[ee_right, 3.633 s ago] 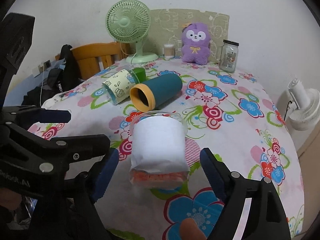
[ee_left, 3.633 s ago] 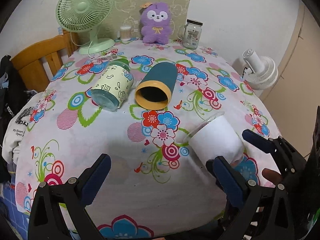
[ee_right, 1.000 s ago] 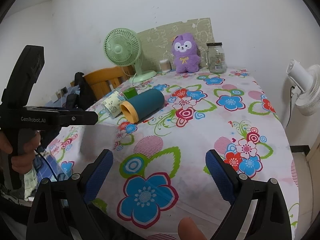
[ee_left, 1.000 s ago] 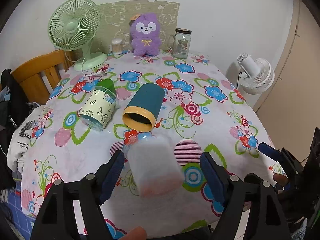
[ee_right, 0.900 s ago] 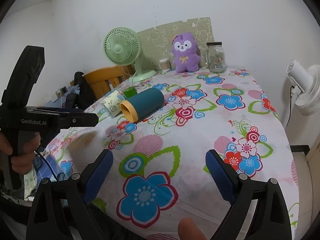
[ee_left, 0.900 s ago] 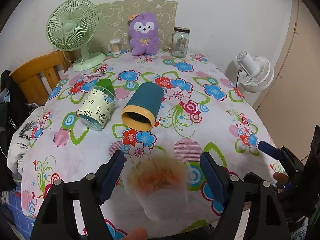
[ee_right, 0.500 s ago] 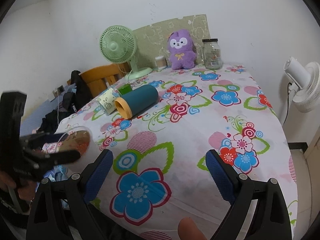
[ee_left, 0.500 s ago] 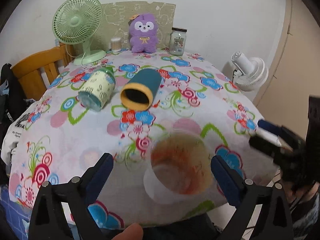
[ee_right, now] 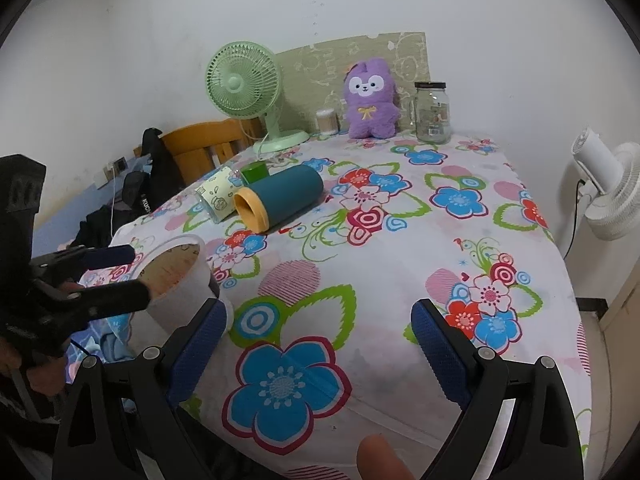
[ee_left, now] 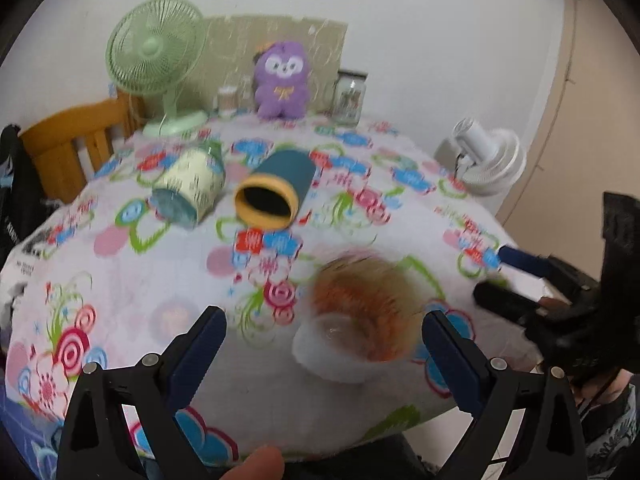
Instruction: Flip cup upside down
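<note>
The cup (ee_left: 356,320) stands between the fingers of your left gripper (ee_left: 324,322), nearer the right-hand finger and just ahead of the pads. It looks inverted: the wide rim is down on the tablecloth (ee_right: 360,280) and the narrower, orange-stained base faces up. The left view is motion-blurred, so I judge this mainly from the right view, where the wall flares toward the cloth.

Your left gripper is spread wide and grips nothing; neither pad seems to touch the cup, though blur keeps me from being sure at the right-hand one. Your right gripper (ee_right: 320,312) is also spread wide and empty, with the cup off beyond its left finger.

To my eye the flip itself is done and you are at the release. The next move calls for backing the left tool straight away from the cup without brushing it. The cup sits close to the near table edge, and a nudge could tip it off.

The cup is thin translucent plastic with a white wrap, a tapered round shape, light and easy to knock. The cloth is soft, floral and slightly rumpled, so the rim may not sit quite flat. Well ahead of both tools, a teal tumbler (ee_right: 284,196) with a yellow rim and a cream cup (ee_right: 218,196) lie on their sides, side by side.
</note>
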The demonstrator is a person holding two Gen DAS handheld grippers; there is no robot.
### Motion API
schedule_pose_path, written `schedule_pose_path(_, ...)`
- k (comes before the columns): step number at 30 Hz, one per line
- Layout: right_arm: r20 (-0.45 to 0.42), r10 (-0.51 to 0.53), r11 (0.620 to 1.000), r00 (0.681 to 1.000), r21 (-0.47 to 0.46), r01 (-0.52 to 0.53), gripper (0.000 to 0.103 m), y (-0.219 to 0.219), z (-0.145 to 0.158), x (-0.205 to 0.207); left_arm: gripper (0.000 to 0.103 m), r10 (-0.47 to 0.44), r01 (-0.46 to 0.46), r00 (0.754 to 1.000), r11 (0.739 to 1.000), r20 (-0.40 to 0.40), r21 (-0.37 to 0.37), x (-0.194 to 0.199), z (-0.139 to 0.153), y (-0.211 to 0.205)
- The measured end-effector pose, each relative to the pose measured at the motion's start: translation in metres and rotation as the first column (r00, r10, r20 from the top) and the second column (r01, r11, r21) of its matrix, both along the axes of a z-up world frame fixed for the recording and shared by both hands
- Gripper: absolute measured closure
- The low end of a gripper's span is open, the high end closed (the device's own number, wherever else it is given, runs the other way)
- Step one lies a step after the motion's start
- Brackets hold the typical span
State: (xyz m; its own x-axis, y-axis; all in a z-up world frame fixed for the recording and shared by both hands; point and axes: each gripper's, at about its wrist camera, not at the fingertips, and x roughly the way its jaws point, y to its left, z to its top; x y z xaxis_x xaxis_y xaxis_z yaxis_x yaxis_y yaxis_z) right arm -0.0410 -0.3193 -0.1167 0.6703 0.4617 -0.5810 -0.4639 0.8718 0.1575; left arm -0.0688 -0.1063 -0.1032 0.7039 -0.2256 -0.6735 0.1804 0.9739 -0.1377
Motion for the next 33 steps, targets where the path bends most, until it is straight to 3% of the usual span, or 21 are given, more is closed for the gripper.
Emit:
schedule_pose_path(7, -0.025, -0.014, 1.0, 1.0, 0.015, 0.014, 0.008, -0.005, -0.005, 0.005, 0.0, -0.085, 0.087, 0.995, 0.995, 0.049, -0.038, -0.013, -0.014, -0.003)
schedule_pose_path(10, -0.032, -0.014, 1.0, 0.999, 0.013, 0.014, 0.008, -0.004, -0.006, 0.007, 0.001, -0.097, 0.093, 0.994, 0.994, 0.059, 0.059, -0.011, -0.037, -0.02)
schedule_pose_path(13, -0.029, -0.013, 1.0, 0.999, 0.005, 0.013, 0.008, -0.003, -0.006, 0.007, 0.021, -0.086, 0.081, 0.995, 0.989, 0.04, 0.123, -0.002, -0.047, -0.03)
schedule_pose_path(17, -0.031, -0.022, 1.0, 0.999, 0.012, 0.022, 0.008, -0.006, -0.007, 0.007, 0.036, -0.076, 0.074, 0.997, 0.994, 0.024, 0.077, 0.009, -0.036, -0.024)
schedule_pose_path(19, -0.037, -0.025, 0.999, 0.999, 0.021, 0.025, 0.008, -0.007, -0.008, 0.007, 0.036, -0.05, 0.051, 0.999, 0.996, -0.012, 0.079, 0.017, -0.027, -0.019)
schedule_pose_path(21, -0.036, -0.021, 0.999, 0.999, 0.026, 0.021, 0.008, -0.006, -0.007, 0.007, 0.036, -0.021, 0.028, 0.994, 0.997, -0.105, 0.07, 0.031, -0.02, -0.012)
schedule_pose_path(23, -0.032, -0.011, 1.0, 0.999, 0.029, 0.012, 0.008, -0.004, -0.007, 0.006, 0.036, -0.011, 0.021, 0.968, 0.999, -0.25, 0.036, 0.05, -0.018, -0.003)
schedule_pose_path(25, -0.024, 0.0, 1.0, 1.0, 0.03, 0.0, 0.008, -0.002, -0.005, 0.005, 0.036, -0.051, 0.058, 0.946, 0.998, -0.32, 0.015, 0.062, -0.014, 0.0)
schedule_pose_path(30, -0.027, 0.018, 0.999, 0.999, 0.049, -0.017, 0.008, 0.003, -0.007, 0.004, 0.034, -0.117, 0.176, 0.907, 0.978, -0.405, 0.11, 0.086, -0.005, -0.014)
schedule_pose_path(33, -0.034, 0.021, 0.998, 0.999, 0.055, -0.019, 0.008, 0.005, -0.009, 0.003, 0.032, -0.108, 0.201, 0.897, 0.963, -0.428, 0.178, 0.102, -0.013, -0.022)
